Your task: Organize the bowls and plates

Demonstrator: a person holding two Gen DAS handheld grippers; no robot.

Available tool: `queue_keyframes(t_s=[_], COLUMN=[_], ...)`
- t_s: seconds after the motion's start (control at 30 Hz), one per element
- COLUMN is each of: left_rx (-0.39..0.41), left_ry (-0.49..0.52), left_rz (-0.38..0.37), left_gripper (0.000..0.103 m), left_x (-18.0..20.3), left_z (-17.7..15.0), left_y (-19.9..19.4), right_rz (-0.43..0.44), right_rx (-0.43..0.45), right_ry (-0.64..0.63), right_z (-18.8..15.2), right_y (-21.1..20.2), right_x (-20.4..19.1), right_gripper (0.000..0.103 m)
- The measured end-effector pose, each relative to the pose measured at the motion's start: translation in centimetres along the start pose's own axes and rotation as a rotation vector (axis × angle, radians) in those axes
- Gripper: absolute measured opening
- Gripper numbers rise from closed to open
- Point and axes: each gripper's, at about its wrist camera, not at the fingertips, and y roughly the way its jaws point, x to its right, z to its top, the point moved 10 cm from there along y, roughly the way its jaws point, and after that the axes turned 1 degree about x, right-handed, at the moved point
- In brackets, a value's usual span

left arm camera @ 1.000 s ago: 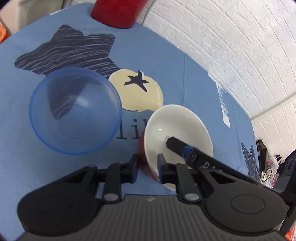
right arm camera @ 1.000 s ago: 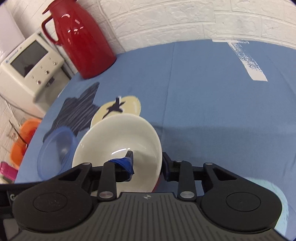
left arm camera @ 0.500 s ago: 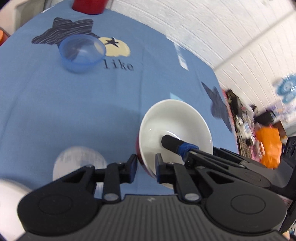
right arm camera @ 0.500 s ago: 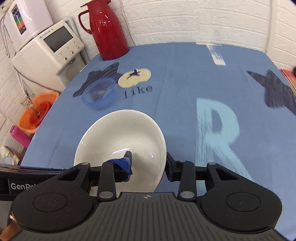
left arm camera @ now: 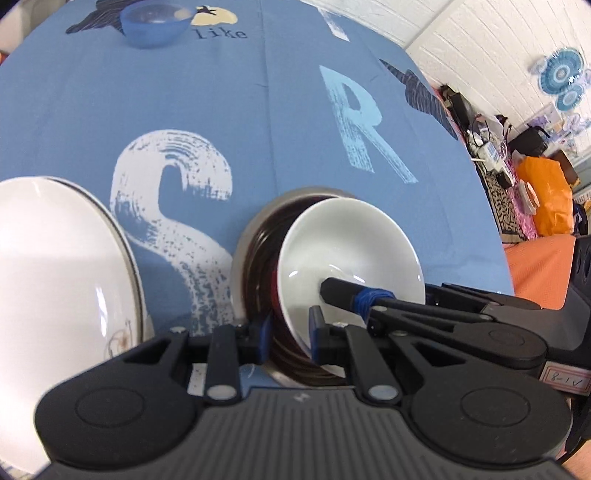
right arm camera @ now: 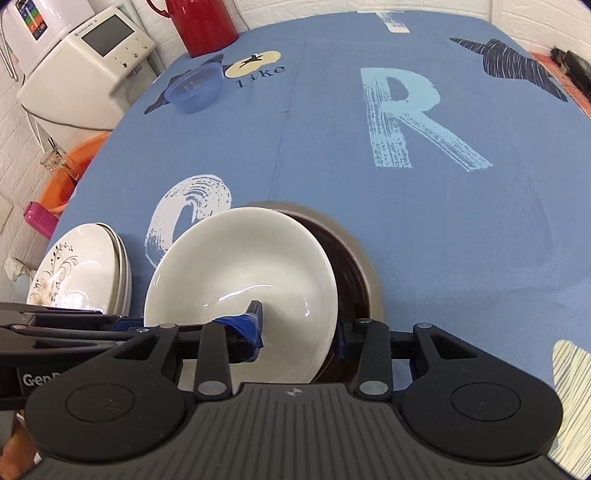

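A white bowl with a red outside (left arm camera: 351, 251) (right arm camera: 240, 266) is held tilted by both grippers. My left gripper (left arm camera: 290, 332) is shut on its near rim. My right gripper (right arm camera: 299, 332) is shut on the opposite rim, one taped finger (left arm camera: 343, 291) lying inside the bowl. The white bowl hangs partly inside a dark brown bowl with a metallic rim (left arm camera: 255, 258) (right arm camera: 351, 266) that stands on the blue tablecloth (right arm camera: 369, 184); I cannot tell whether the two touch. A stack of white plates (left arm camera: 55, 266) (right arm camera: 81, 266) sits just left of it.
A clear blue bowl (left arm camera: 155, 22) (right arm camera: 194, 88) stands far back on the cloth. Behind it is a red thermos (right arm camera: 207, 22). Off the table's left side are a white appliance (right arm camera: 85, 62) and an orange basin (right arm camera: 70, 166).
Both grippers have carried the white bowl back from beside the blue bowl to the near side of the table, down over the dark brown bowl next to the plates.
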Motion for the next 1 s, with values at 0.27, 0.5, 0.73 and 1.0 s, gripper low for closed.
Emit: queue_keyframes(t_s=[0.27, 0.5, 0.73, 1.0], left_rx=[0.012, 0.142, 0.288, 0.25], left_ry=[0.004, -0.005, -0.176, -0.262], left_rz=[-0.091, -0.156, 0.025, 0.067], left_gripper=[0.054, 0.056, 0.057, 0.057], left_x=[0.3, -1.7, -13.5, -19.0], left_z=[1.2, 5.6, 15.8, 26.9], left_y=[-2.3, -8.6, -9.5, -2.1], right_rz=[-0.05, -0.004, 0.084, 0.09], right_rx=[0.072, 0.156, 0.143, 0.151], right_ry=[-0.039, -0.005, 0.016, -0.07], right_z=[1.9, 7.3, 16.2, 26.4], right_y=[-3.6, -5.2, 2.8, 13.3], right_x=[0.3, 0.4, -3.5, -9.5], right_gripper=[0.024, 0.026, 0.027, 0.028])
